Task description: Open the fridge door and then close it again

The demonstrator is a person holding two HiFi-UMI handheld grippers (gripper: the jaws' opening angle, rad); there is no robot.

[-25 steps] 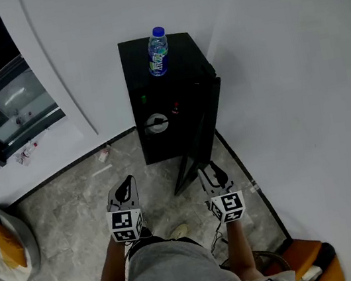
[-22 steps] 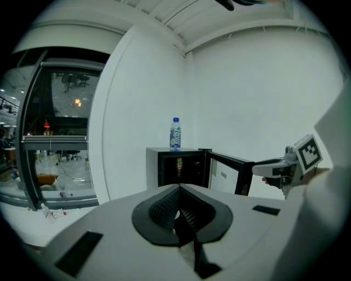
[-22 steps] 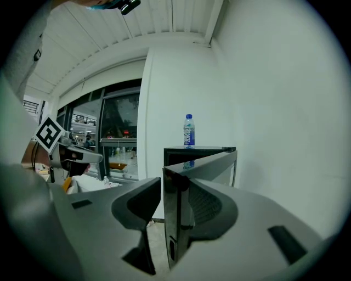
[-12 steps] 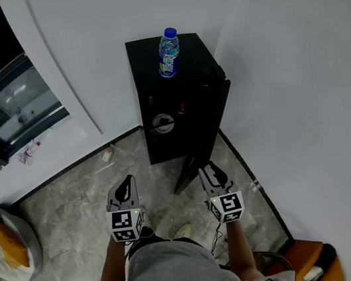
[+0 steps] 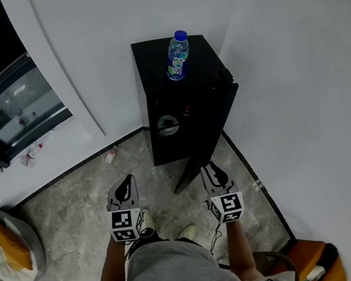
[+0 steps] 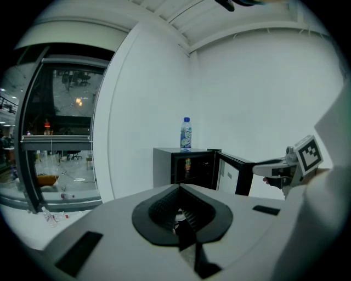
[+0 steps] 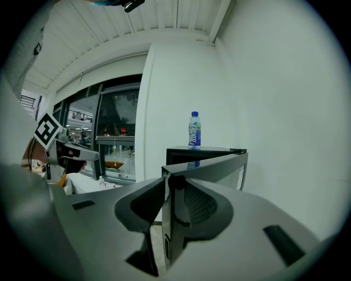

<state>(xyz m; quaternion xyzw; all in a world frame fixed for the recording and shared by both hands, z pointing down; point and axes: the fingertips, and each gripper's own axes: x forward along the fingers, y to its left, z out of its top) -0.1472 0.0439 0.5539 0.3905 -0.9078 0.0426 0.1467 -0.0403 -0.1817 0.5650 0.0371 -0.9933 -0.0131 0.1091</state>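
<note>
A small black fridge (image 5: 183,108) stands against the white wall with its door (image 5: 210,136) swung open toward me. A blue-capped water bottle (image 5: 177,56) stands upright on its top. My right gripper (image 5: 212,172) is at the door's free edge. In the right gripper view that edge (image 7: 174,219) stands upright between the jaws, which have just been closing and now meet it with no gap showing. My left gripper (image 5: 124,187) hangs shut and holding nothing to the left of the door, over the floor. The left gripper view shows the lit fridge interior (image 6: 189,167).
A glass window wall (image 5: 2,113) runs along the left. A white and orange object (image 5: 5,244) lies on the marble floor at the lower left, an orange item (image 5: 311,264) at the lower right. The white wall (image 5: 305,113) stands close on the right. My feet (image 5: 182,233) stand behind the grippers.
In the head view the fridge and bottle have shifted right and slightly down, and the door stands wider from the fridge body. Both grippers keep about the same place in the picture.
</note>
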